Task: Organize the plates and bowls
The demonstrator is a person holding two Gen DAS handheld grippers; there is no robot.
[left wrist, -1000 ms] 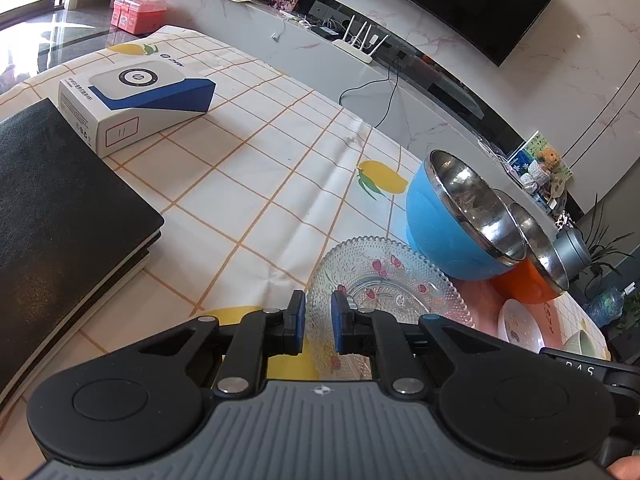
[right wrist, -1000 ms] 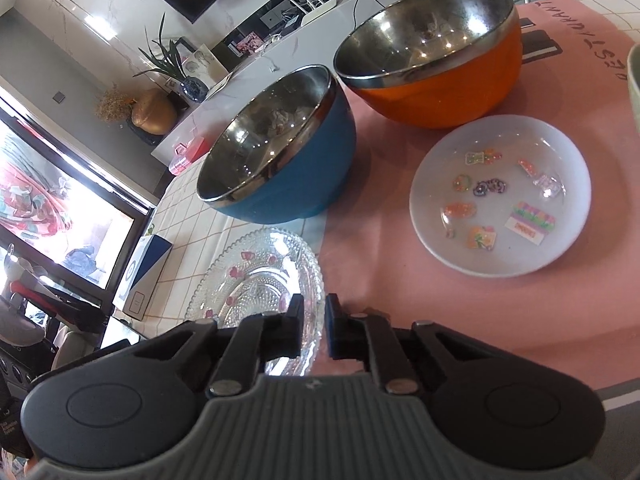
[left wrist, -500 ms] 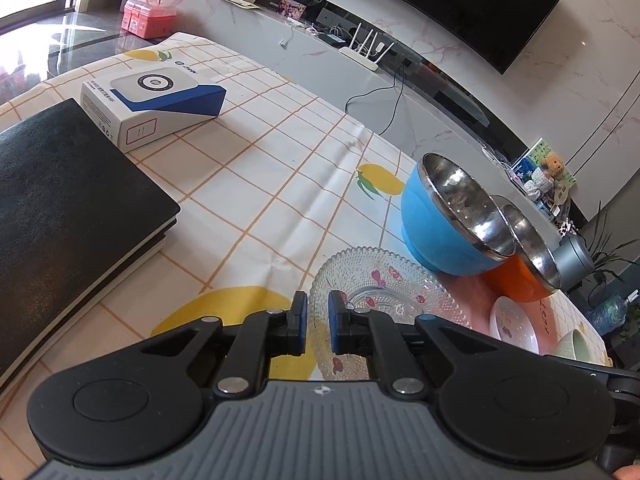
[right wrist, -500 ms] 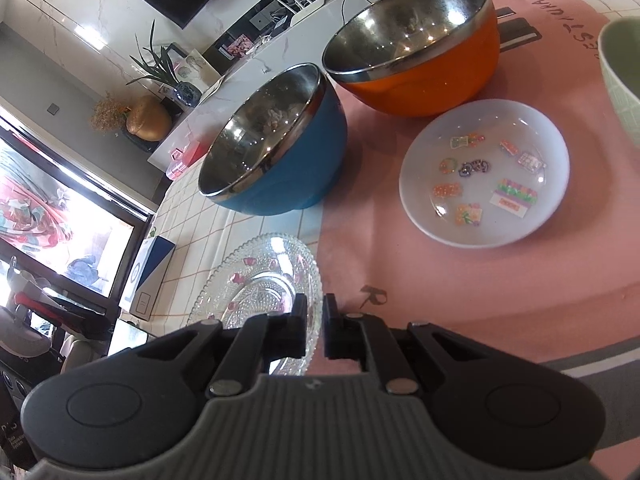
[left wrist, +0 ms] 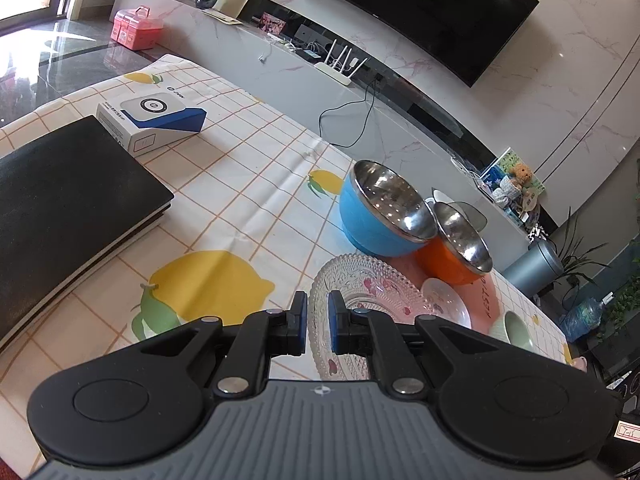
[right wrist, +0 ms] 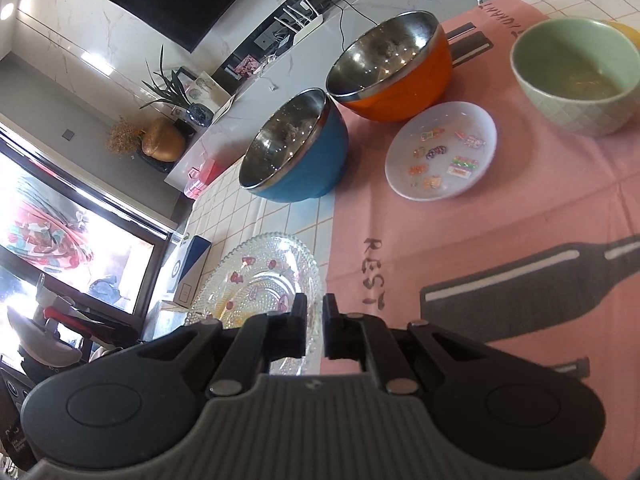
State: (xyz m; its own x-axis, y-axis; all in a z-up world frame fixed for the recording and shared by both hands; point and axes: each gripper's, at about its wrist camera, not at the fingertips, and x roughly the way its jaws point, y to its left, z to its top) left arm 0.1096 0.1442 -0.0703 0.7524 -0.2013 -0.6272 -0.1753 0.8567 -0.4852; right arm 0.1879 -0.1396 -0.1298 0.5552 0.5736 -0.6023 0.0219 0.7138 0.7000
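A clear patterned glass plate (left wrist: 372, 288) hangs above the table, gripped at two places on its rim. My left gripper (left wrist: 318, 320) is shut on the rim nearest it. In the right wrist view, my right gripper (right wrist: 315, 320) is shut on the glass plate (right wrist: 260, 276) at another place on its rim. Beyond it stand a blue steel-lined bowl (left wrist: 368, 220) and an orange one (left wrist: 448, 264), side by side. A small white plate (right wrist: 440, 152) with coloured stickers lies in front of the orange bowl (right wrist: 408, 80). A pale green bowl (right wrist: 576, 80) stands to the right.
A black notebook (left wrist: 60, 200) and a white and blue box (left wrist: 152, 120) lie on the lemon-print tablecloth (left wrist: 224, 200) at the left. A pink mat (right wrist: 480, 240) covers the right side under the bowls. A low marble cabinet runs behind the table.
Both grippers have drawn back and risen with the glass plate still in them. The bowls now look smaller and farther off, and the green bowl has come into the right wrist view.
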